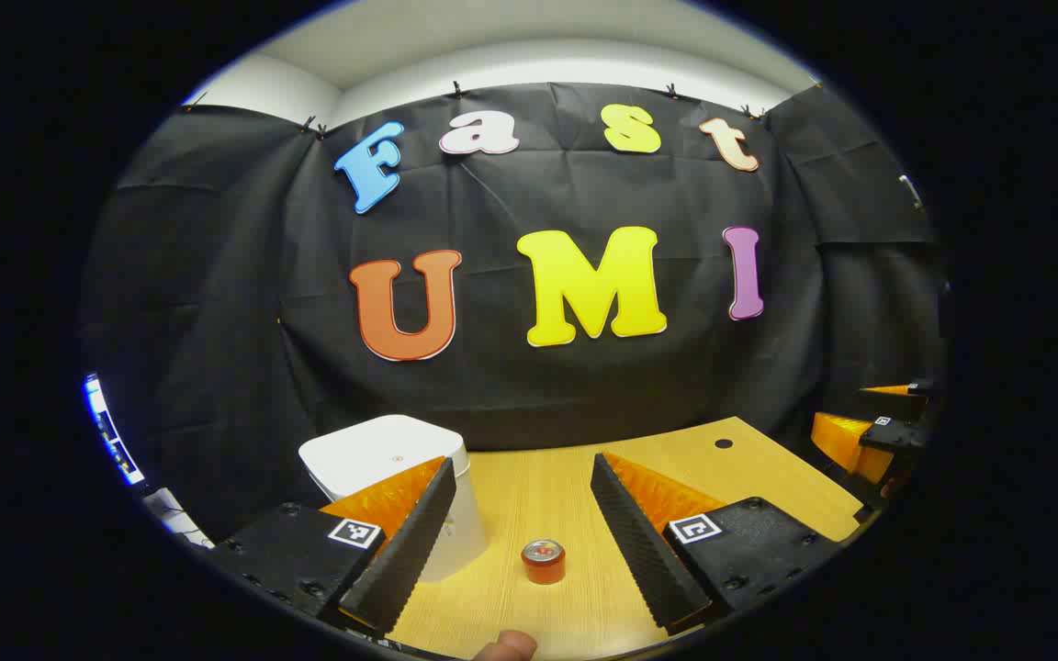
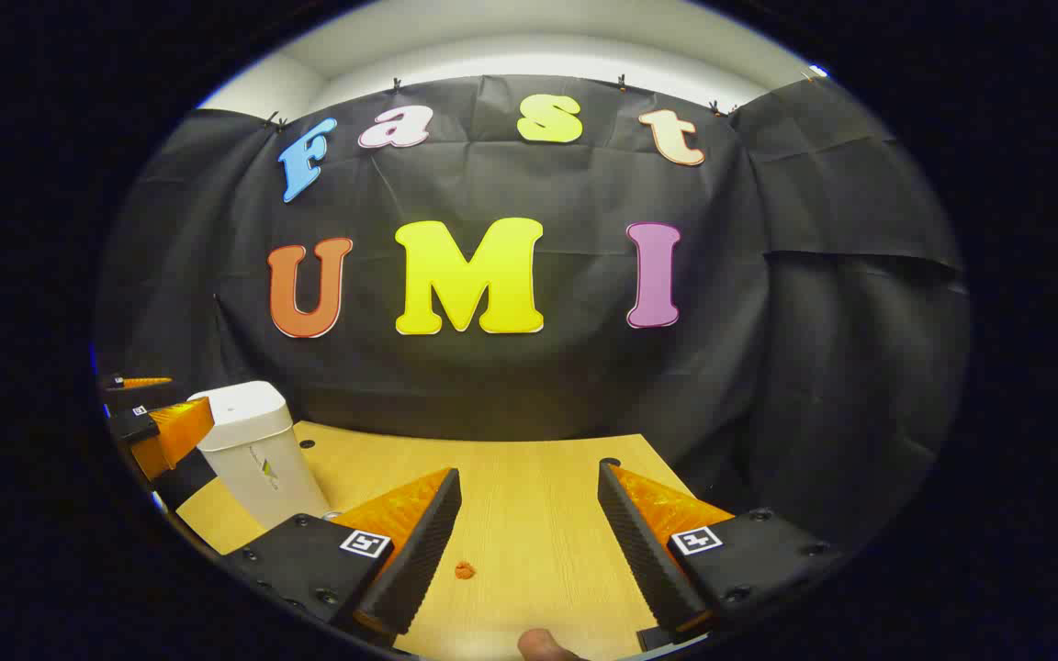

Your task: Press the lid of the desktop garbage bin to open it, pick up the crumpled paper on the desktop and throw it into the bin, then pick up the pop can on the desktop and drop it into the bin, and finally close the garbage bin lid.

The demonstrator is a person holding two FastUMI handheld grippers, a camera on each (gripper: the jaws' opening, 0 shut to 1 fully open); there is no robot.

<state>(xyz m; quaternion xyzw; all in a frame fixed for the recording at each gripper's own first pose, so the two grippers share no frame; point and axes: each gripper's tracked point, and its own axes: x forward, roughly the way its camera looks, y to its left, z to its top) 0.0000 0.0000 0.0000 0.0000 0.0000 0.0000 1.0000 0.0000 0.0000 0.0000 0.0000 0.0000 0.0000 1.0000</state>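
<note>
While lid staying down on bin (image 1: 382, 454), holding left gripper (image 1: 529, 542) and right gripper (image 2: 529, 542) above table (image 1: 538, 487), both jaws released, ready for press. Pop can (image 1: 543, 561) standing upright between left jaws, beside bin; crumpled paper (image 2: 465, 570) lying below right jaws.

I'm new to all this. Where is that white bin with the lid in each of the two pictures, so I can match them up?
Left gripper view: the white garbage bin stands lower left on the wooden desktop, partly behind the left gripper, lid down.
Right gripper view: the same bin stands at the far left edge, upright, lid down.
Shared landmark: the wooden desktop against the black cloth wall.
</note>
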